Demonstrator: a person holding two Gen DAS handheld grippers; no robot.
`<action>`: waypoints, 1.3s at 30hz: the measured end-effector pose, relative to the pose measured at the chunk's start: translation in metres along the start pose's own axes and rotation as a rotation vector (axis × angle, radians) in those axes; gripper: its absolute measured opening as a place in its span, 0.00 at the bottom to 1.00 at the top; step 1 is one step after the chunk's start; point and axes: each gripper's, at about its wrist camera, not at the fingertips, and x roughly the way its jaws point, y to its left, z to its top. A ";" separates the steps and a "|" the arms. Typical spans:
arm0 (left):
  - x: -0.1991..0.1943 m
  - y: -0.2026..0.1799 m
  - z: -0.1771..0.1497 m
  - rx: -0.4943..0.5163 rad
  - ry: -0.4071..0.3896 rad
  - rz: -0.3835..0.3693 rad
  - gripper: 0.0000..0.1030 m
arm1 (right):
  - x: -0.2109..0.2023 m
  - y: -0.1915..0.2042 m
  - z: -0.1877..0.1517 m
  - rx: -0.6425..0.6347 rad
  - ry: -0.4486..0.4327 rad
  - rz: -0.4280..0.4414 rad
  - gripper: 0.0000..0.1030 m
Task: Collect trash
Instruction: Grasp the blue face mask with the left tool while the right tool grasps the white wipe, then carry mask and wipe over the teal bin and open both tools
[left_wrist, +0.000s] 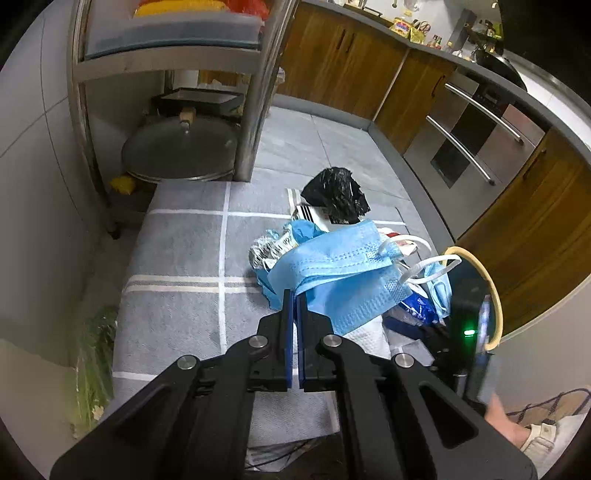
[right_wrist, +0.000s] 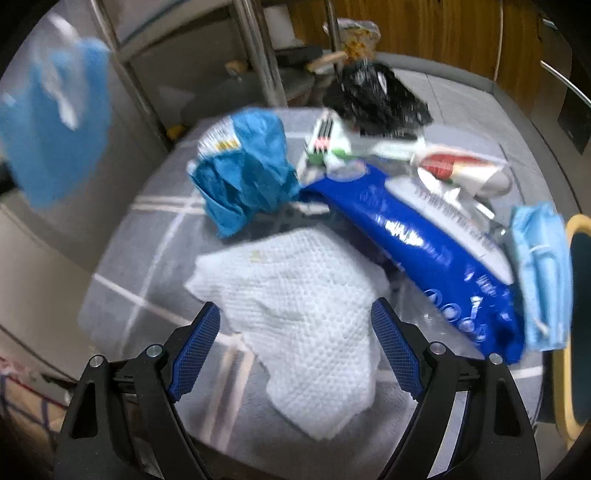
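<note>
Blue pads of the right gripper (right_wrist: 295, 345) stood wide apart above a white paper towel (right_wrist: 295, 314) lying flat on the grey mat (right_wrist: 122, 295), nothing yet between them. To take it well, the jaws would need to drop straight onto the towel's middle and pinch a fold, not the mat. At two o'clock lay a blue packet (right_wrist: 424, 236), beyond it crumpled blue wrap (right_wrist: 247, 173) and a black bag (right_wrist: 376, 96). The left gripper (left_wrist: 295, 299) was clamped on a blue mask (left_wrist: 343, 273), held clear above the pile.
</note>
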 end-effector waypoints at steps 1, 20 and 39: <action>-0.001 0.000 0.000 0.002 -0.004 0.002 0.01 | 0.003 -0.001 -0.002 0.000 0.010 -0.004 0.68; -0.022 -0.018 0.022 -0.018 -0.105 -0.047 0.01 | -0.109 -0.029 0.023 0.155 -0.195 0.343 0.08; 0.012 -0.130 0.027 0.149 -0.059 -0.140 0.01 | -0.226 -0.163 -0.023 0.322 -0.393 0.049 0.08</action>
